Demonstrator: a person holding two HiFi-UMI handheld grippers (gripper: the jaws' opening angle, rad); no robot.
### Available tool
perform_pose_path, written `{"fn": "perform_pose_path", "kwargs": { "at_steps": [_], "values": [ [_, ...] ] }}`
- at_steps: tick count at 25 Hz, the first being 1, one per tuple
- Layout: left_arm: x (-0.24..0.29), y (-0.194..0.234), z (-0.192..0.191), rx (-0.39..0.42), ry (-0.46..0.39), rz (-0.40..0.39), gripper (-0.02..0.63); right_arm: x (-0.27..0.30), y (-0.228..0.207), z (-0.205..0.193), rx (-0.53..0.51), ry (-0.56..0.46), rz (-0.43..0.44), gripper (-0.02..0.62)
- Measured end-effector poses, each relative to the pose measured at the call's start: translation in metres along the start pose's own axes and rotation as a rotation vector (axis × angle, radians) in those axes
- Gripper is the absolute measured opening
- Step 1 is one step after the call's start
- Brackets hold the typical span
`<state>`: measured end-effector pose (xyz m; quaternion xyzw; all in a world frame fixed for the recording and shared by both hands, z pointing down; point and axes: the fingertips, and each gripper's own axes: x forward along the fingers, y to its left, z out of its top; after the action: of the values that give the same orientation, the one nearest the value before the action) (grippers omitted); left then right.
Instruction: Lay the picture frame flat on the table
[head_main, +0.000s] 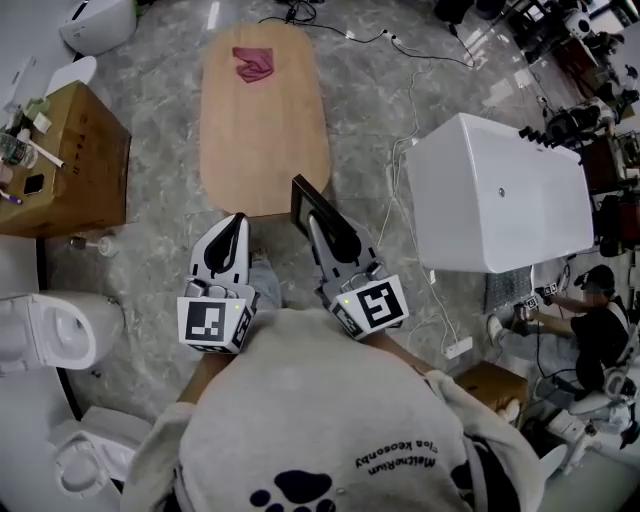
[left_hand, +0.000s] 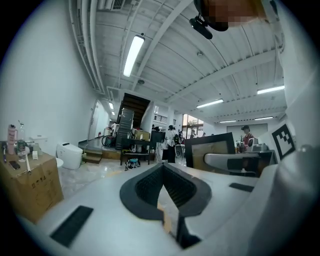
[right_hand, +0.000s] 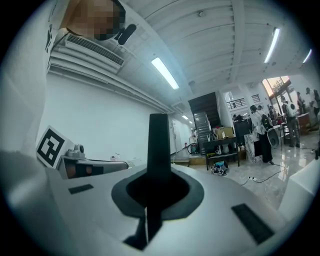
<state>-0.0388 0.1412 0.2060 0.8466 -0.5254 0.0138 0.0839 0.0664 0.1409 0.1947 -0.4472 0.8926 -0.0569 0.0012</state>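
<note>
Now, seemingly mid-carry, the right gripper (head_main: 318, 226) clamps the upright picture frame (head_main: 303, 203) short of the table (head_main: 265, 130), left gripper (head_main: 238, 224) clenched empty, and next comes tipping it flat.

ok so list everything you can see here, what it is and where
oval wooden table: one, light brown, top centre
crumpled red cloth: one, dark red, on the table's far end
black picture frame: one, black, upright at the table's near end
white bathtub: one, white, right of the table
brown cardboard box: one, brown, left, small items on top
white toilets: at least two, white, left edge
floor cables: several, white and black, between table and bathtub
seated person: one, dark clothes, right edge
left gripper: white, shut, empty
right gripper: white, shut on the frame
</note>
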Motion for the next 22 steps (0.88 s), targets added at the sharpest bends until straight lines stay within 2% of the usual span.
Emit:
{"fn": "perform_pose_path", "kwargs": {
  "at_steps": [9, 15, 22],
  "values": [
    [0.065, 0.058, 0.013, -0.007, 0.006, -0.069, 0.009, 0.075, -0.027, 0.015, -0.021, -0.013, -0.041, 0.018],
    [0.09, 0.072, 0.016, 0.0, 0.013, -0.124, 0.008, 0.099, -0.036, 0.018, -0.015, -0.019, -0.068, 0.018],
    [0.106, 0.083, 0.012, -0.011, 0.025, -0.15, 0.009, 0.116, -0.044, 0.014, -0.001, -0.016, -0.062, 0.018]
  ]
}}
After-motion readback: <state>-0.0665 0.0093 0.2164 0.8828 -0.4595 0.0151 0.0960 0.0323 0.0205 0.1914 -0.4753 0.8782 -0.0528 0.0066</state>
